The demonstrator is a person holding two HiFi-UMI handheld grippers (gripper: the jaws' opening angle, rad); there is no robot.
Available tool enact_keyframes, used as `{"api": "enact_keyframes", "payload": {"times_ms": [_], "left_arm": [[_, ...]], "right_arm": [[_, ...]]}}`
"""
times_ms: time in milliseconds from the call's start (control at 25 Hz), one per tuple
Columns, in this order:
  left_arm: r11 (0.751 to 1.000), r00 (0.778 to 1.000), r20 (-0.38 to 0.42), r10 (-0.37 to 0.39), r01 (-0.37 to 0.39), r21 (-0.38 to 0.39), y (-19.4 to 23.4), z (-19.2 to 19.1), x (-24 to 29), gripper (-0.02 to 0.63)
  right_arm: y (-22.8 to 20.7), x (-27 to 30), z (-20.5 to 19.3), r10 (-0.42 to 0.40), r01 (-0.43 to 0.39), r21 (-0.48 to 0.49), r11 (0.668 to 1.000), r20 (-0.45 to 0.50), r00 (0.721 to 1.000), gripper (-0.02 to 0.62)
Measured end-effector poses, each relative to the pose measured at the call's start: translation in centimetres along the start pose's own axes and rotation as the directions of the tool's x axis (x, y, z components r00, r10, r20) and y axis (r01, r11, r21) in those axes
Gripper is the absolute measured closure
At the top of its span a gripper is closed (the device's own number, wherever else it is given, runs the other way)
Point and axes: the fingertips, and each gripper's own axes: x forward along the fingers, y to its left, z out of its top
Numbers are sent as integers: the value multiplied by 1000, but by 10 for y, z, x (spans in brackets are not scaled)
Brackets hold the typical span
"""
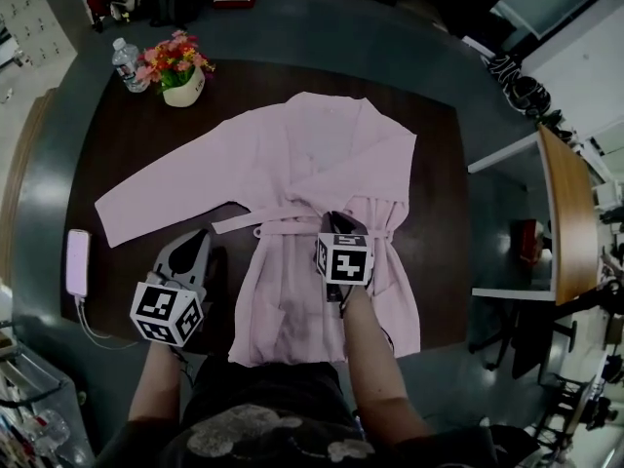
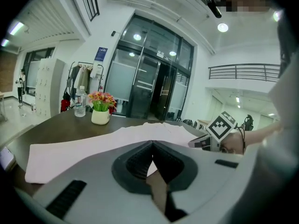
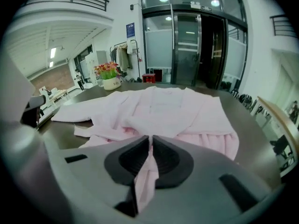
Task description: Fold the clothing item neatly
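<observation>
Right claw is pinched tight on a fold of the pink robe, close to its belt. Left claw is closed too, with nothing in it, just beside the robe's near left edge. The robe lies open and flat on the dark worktop, with one long sleeve stretched out to the left. I think I should lift my fold slowly and keep it low, so the rest does not bunch up. Farther off, I should keep the sleeve away from the flower pot.

Pale pink robe spread flat on dark table, one sleeve outstretched, belt tied.
</observation>
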Motion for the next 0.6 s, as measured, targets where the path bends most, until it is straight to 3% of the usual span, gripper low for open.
{"api": "enact_keyframes", "payload": {"times_ms": [120, 240, 440, 600], "left_arm": [[999, 999, 10, -35, 35, -1, 19, 8, 0, 595], [998, 998, 18, -58, 58, -10, 40, 13, -1, 595], [997, 997, 15, -73, 74, -34, 75, 16, -7, 595], [996, 997, -1, -72, 72, -56, 97, 13, -8, 596]], "right_arm": [[-3, -12, 29, -82, 87, -103, 991, 51, 995, 575], [8, -8, 71, -90, 114, -238, 965, 112, 990, 575], [42, 27, 128, -54, 86, -387, 918, 94, 994, 575], [76, 66, 151, -27, 44, -465, 884, 42, 999, 575]]}}
